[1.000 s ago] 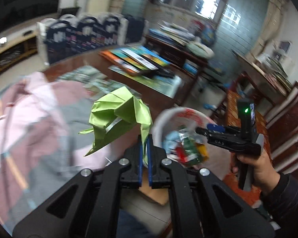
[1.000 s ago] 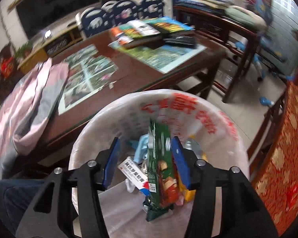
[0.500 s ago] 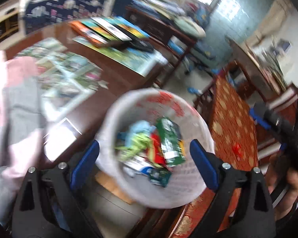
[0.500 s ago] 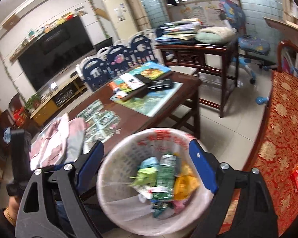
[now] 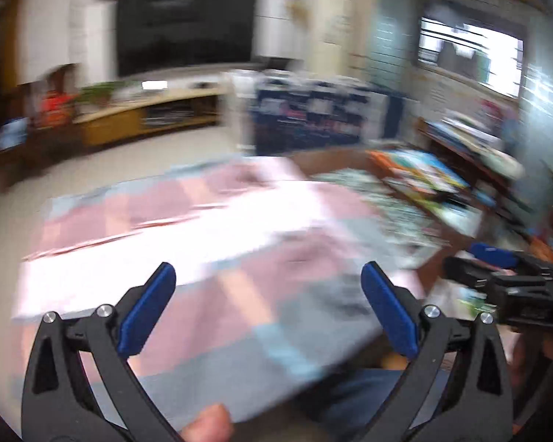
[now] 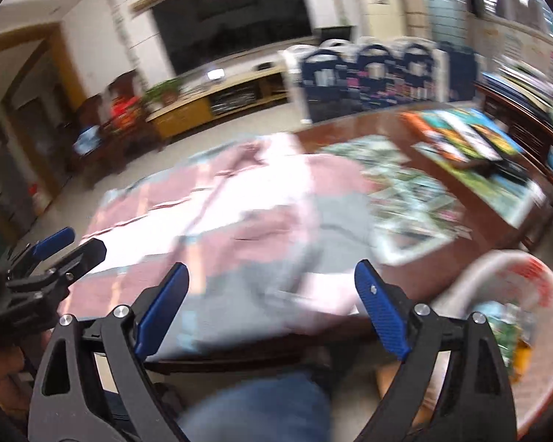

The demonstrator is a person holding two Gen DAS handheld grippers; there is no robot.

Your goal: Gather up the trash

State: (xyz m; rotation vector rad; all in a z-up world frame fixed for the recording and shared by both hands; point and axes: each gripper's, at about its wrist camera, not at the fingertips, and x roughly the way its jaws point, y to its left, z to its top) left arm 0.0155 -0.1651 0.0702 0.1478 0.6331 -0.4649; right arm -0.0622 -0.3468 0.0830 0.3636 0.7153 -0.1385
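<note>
Both views are motion-blurred. My left gripper (image 5: 265,305) is open and empty, raised over a pink and grey cloth (image 5: 221,243) on the table. My right gripper (image 6: 271,309) is open and empty too, over the same cloth (image 6: 247,221). The white mesh trash basket (image 6: 545,379) with red lettering stands at the lower right of the right wrist view, with wrappers (image 6: 508,328) inside. The right gripper shows at the right edge of the left wrist view (image 5: 497,276); the left gripper shows at the left edge of the right wrist view (image 6: 51,258). Neither holds any trash.
The dark wooden table (image 6: 354,136) carries printed sheets (image 6: 413,191) and colourful books (image 6: 461,136) further right. A TV (image 5: 184,29), low cabinet (image 5: 147,114) and white-and-navy chairs (image 6: 372,73) stand behind. My jeans-clad lap (image 6: 261,409) is below the table edge.
The left gripper dropped the green paper into the basket and opened wide. Both grippers swung up and left, away from the basket, toward the cloth on the table.
</note>
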